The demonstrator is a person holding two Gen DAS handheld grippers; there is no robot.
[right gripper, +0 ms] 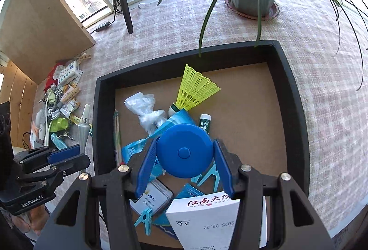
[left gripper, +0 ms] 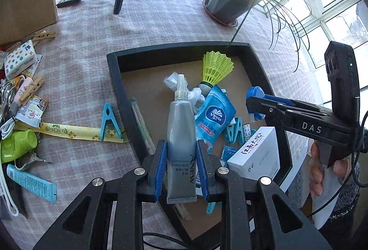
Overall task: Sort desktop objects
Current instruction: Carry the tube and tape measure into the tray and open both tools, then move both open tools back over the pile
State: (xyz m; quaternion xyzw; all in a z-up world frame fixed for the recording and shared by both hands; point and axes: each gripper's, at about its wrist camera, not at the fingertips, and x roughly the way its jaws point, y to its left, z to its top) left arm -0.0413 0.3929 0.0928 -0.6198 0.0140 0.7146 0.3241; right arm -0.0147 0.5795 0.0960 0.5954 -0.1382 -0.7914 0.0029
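- My left gripper [left gripper: 181, 166] has its fingers clamped on a grey tube [left gripper: 181, 135], held near the crimped end with the nozzle pointing forward, so it should drop in flat.
- That tube hangs over the near-left edge of the black tray [left gripper: 115, 79]; I reckon it's the next thing to go in.
- My right gripper [right gripper: 184, 158] is squeezing a round blue tape measure [right gripper: 184, 150] by its sides, flat face up, hovering above the tray's middle.
- Already in the tray: yellow shuttlecock [right gripper: 194, 89], blue tissue pack [left gripper: 212, 116], white box [right gripper: 207, 222], some clips.
- Loads still piled on the counter [left gripper: 87, 47] off to the left, like the green cup [left gripper: 17, 144], so sorting's maybe halfway.
- Both grippers point forward and tip down toward the tray.
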